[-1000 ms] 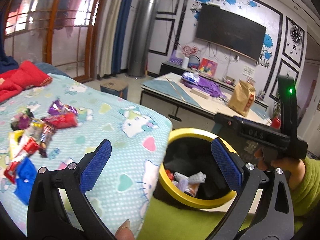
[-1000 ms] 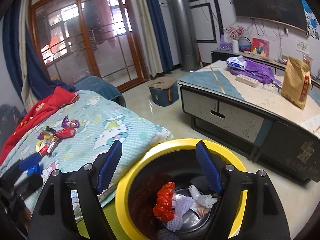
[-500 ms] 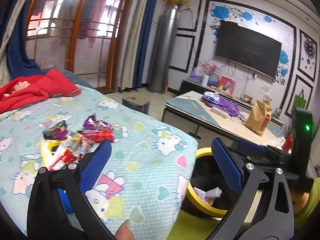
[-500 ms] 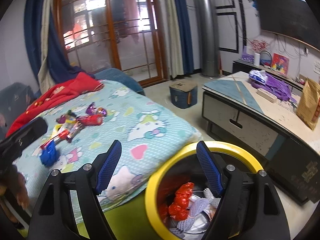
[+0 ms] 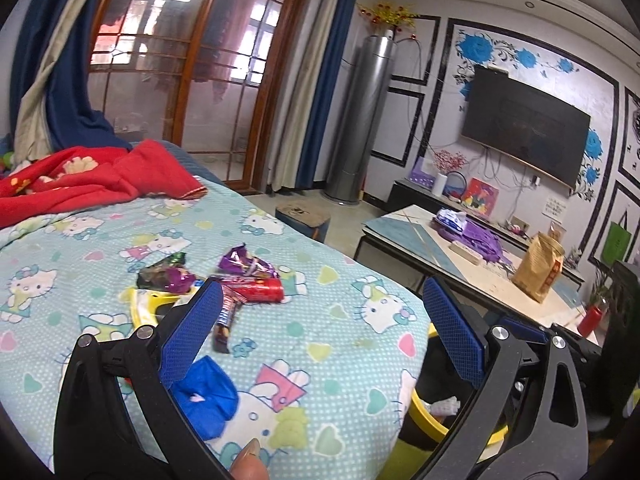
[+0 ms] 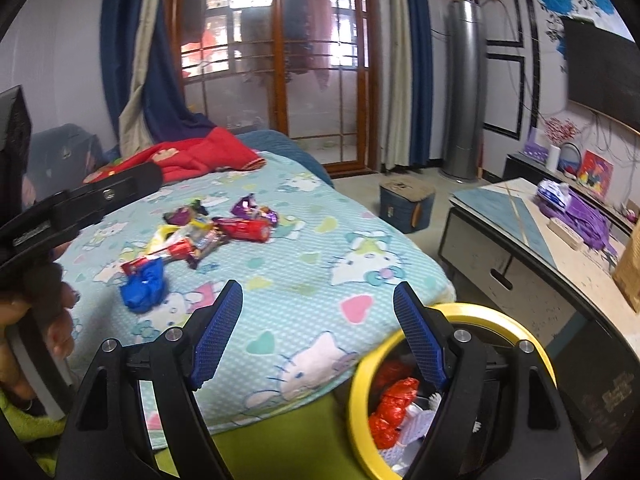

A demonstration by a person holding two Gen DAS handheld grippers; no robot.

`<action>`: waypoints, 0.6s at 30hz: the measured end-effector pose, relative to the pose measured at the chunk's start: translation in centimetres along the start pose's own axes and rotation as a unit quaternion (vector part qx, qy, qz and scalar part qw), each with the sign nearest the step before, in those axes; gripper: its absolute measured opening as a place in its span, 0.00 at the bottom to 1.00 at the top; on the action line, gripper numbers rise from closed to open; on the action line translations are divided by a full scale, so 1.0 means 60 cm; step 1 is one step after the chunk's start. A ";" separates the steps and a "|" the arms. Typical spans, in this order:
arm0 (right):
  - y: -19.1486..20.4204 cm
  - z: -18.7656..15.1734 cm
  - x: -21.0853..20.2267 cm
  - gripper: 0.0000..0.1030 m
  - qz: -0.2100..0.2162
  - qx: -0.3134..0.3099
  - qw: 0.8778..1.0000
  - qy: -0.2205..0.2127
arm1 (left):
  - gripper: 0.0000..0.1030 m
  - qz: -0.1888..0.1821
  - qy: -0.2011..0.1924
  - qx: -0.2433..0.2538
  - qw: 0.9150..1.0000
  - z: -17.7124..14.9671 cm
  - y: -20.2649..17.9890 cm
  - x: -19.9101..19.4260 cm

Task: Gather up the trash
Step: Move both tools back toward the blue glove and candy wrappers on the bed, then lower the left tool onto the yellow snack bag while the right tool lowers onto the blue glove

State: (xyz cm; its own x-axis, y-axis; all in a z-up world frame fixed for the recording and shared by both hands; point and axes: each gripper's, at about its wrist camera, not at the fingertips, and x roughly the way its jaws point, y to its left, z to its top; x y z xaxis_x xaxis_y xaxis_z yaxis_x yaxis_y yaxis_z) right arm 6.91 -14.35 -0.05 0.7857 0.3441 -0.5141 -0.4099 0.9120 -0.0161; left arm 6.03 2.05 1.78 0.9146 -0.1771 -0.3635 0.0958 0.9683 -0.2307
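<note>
I hold a gripper in each hand above a bed covered in a pale blue cartoon-cat sheet (image 6: pixel 320 248). My left gripper (image 5: pixel 320 336) has its blue-padded jaws spread wide with nothing between them. My right gripper (image 6: pixel 318 330) is likewise wide apart and empty.

The right wrist view shows the whole litter pile (image 6: pixel 200 240) on the sheet, plus the inside of the yellow-rimmed bin (image 6: pixel 472 314), where a crumpled red wrapper (image 6: pixel 394 408) lies on white scraps. It also shows my left hand's gripper body at the left edge. The left wrist view shows only a sliver of that bin's rim (image 5: pixel 424 420) beyond the mattress edge at lower right, partly behind my own finger, and my right hand's gripper body behind it.

In the left wrist view, a red tube-shaped packet (image 5: pixel 256 290) lies flat, its long axis running roughly left to right. A dark snack bar (image 5: pixel 225 326) runs from it toward me. Purple foil wrappers (image 5: pixel 246 264) sit just behind the tube. A crumpled blue piece (image 5: pixel 208 400) lies nearest me, just beside my left gripper's left finger (image 5: pixel 192 332), which hides part of the pile.

In the right wrist view, the pile lies ahead and to the left of my right gripper, well apart, while the bin sits directly beneath its right finger (image 6: pixel 418 340).
</note>
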 end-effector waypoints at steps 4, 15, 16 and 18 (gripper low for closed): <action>0.019 0.005 0.000 0.81 0.007 -0.007 1.000 -0.007 | 0.89 0.000 0.000 -0.011 1.000 0.005 0.016 -0.002; 0.062 0.021 0.025 0.82 0.043 -0.011 0.999 0.007 | 0.89 0.022 0.005 -0.025 0.999 0.019 0.068 0.002; 0.069 0.022 0.029 0.82 0.047 -0.013 0.999 0.009 | 0.89 0.027 0.007 -0.026 0.999 0.020 0.074 0.003; 0.084 0.024 0.039 0.82 0.054 -0.018 0.998 0.016 | 0.89 0.037 0.013 -0.031 0.999 0.021 0.090 0.007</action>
State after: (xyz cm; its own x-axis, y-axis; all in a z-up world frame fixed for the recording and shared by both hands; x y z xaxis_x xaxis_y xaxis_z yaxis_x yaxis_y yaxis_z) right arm 7.35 -8.62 -0.13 0.7209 0.4330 -0.5411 -0.5094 0.8605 0.0100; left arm 7.41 7.43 1.51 0.9078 -0.1102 -0.4047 0.0030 0.9665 -0.2566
